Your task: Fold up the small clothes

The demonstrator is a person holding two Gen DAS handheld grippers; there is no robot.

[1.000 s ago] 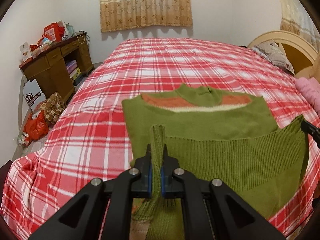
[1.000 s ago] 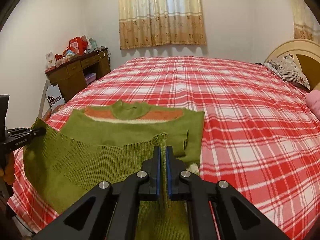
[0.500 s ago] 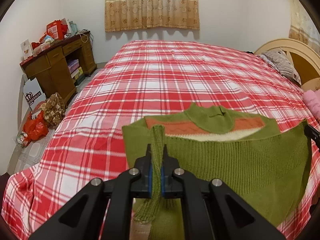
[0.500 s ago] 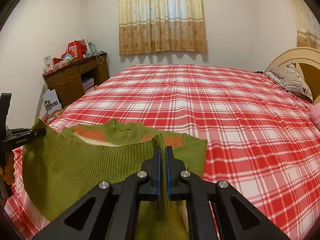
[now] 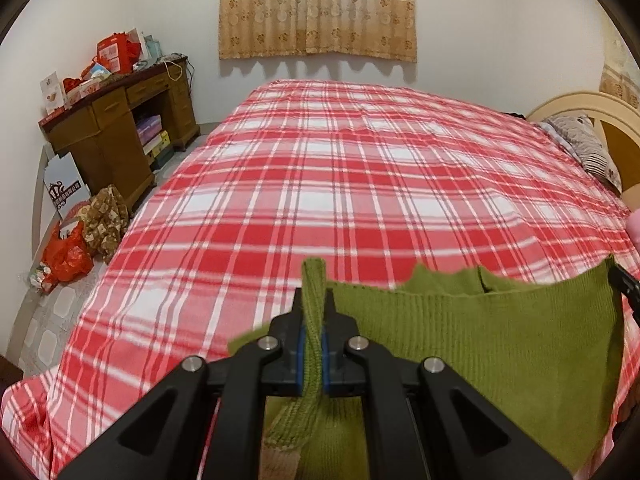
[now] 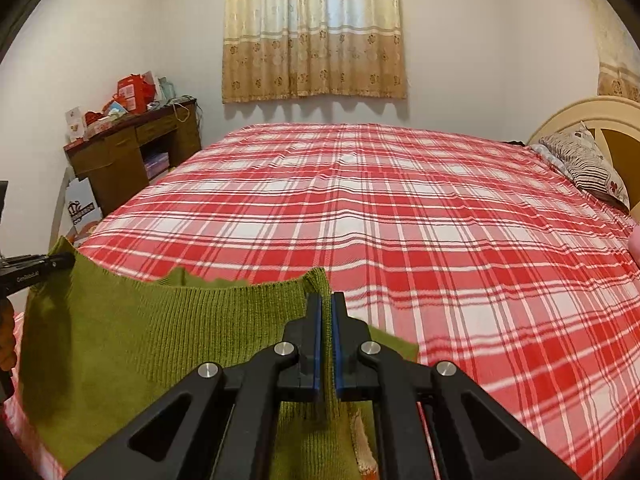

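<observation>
Both the left gripper (image 5: 313,334) and right gripper (image 6: 326,332) are clamped on the green sweater's (image 5: 480,344) ribbed hem, lifted over the plaid bed (image 5: 340,184); uneven carry could skew the fold; a thin pinch might slip.

The left gripper (image 6: 60,261) bears small white lettering, too blurred to read surely.

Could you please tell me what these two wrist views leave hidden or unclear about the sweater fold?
- Left wrist view: the green sweater's collar and front lie behind its own raised hem.
- Right wrist view: the lower body of the sweater is cut off by the bottom edge and the right gripper.
- Left wrist view: the left gripper covers the pinched corner.
</observation>
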